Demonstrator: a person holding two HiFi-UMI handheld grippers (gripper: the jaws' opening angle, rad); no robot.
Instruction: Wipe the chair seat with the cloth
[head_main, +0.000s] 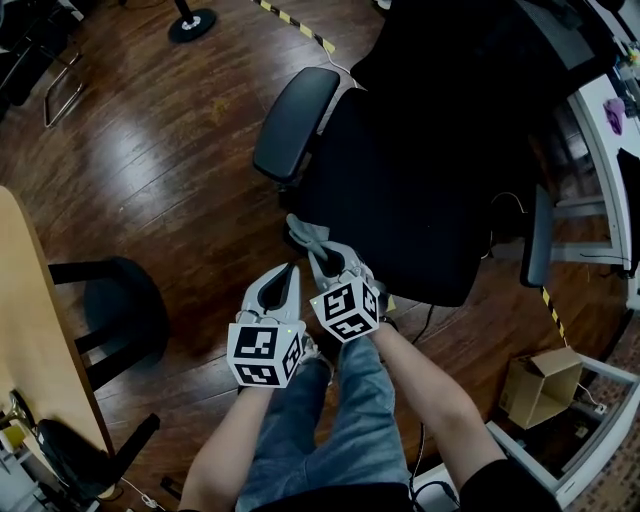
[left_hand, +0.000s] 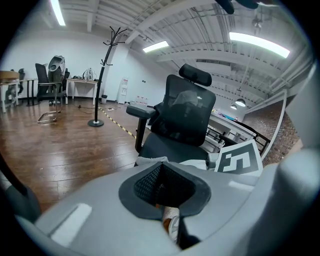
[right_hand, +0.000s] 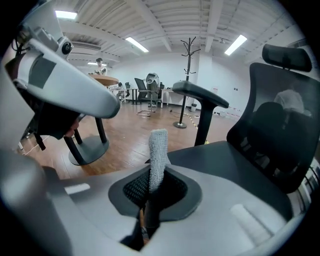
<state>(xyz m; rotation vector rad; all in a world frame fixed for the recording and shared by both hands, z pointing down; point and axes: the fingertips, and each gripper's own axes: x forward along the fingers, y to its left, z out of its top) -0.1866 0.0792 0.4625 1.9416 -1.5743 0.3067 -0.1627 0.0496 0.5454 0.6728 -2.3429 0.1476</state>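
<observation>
Right gripper (right_hand: 154, 190) first: jaws pressed tight on the cloth (right_hand: 158, 150), a narrow pale strip sticking straight out past the tips along the line of the jaws. From the head view that cloth sits right at the near left corner of the chair seat (head_main: 410, 200), just below the armrest (head_main: 295, 120); whether it's actually touching the seat edge, I can't say. The whole dark seat spreads ahead and to the right of this gripper, so the wipe looks set to run that way, across and away from the person. Left gripper (head_main: 283, 285) is just beside it on the outside, jaws together on nothing, off the seat and over the wooden floor (head_main: 150, 180). The right one is clearly nearer and carries the job.
</observation>
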